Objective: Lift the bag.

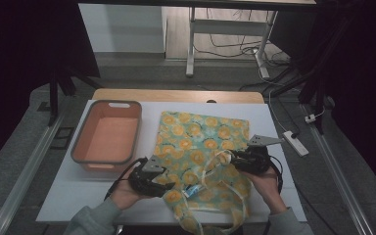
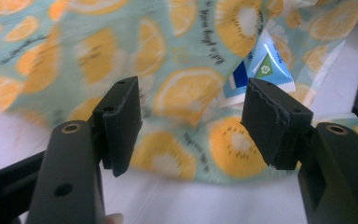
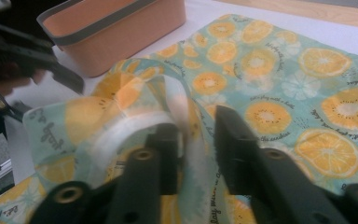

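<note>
A cloth bag (image 1: 200, 142) printed with orange slices on teal lies flat on the white table (image 1: 68, 191). Its pale strap (image 1: 210, 164) loops up at the near end. My right gripper (image 1: 231, 157) points left at that loop. In the right gripper view the blurred strap (image 3: 121, 128) runs between the jaws of the right gripper (image 3: 196, 126), which stand apart and do not pinch it. My left gripper (image 1: 166, 185) sits at the bag's near left edge. Its jaws are open over the cloth (image 2: 182, 93), with nothing held by the left gripper (image 2: 191, 98). A blue and white packet (image 2: 265, 65) pokes out of the bag.
An orange basin (image 1: 106, 132) with a grey rim stands empty on the table to the left of the bag, and shows as the basin (image 3: 121, 32) behind my left hand in the right gripper view. A white power strip (image 1: 296, 143) lies on the floor off the table's right edge.
</note>
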Available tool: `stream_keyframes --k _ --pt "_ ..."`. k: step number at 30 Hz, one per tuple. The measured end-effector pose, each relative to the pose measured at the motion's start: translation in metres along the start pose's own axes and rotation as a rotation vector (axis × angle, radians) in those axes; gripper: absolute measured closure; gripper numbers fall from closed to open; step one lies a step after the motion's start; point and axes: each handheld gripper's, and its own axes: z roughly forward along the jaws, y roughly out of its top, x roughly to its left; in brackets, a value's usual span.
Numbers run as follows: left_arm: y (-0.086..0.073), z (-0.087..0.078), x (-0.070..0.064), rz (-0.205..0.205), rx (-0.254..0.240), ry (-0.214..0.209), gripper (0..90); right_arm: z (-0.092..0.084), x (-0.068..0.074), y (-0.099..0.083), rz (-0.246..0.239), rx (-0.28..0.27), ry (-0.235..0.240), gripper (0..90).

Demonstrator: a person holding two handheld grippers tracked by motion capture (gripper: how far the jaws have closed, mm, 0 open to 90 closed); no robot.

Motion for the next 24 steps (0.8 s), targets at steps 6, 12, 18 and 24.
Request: stream_keyframes --k 6,12,18,24 --pt "0.011 0.026 0.0 0.014 0.042 0.0 41.2 -0.006 0.004 -0.002 -0.012 0.008 -0.014 52.6" --pt "0.005 0.038 0.0 0.024 0.106 -0.033 73.8 -0.022 0.019 -0.017 -0.051 0.079 -0.044 32.9" --pt "0.001 0.022 0.002 0.026 0.088 -0.093 89.3 -0.045 0.049 -0.051 -0.06 0.14 -0.044 19.0" --pt "-0.004 -0.012 0.007 -0.007 -0.002 -0.154 89.5 -0.025 0.058 -0.09 -0.053 0.33 -0.142 22.1"
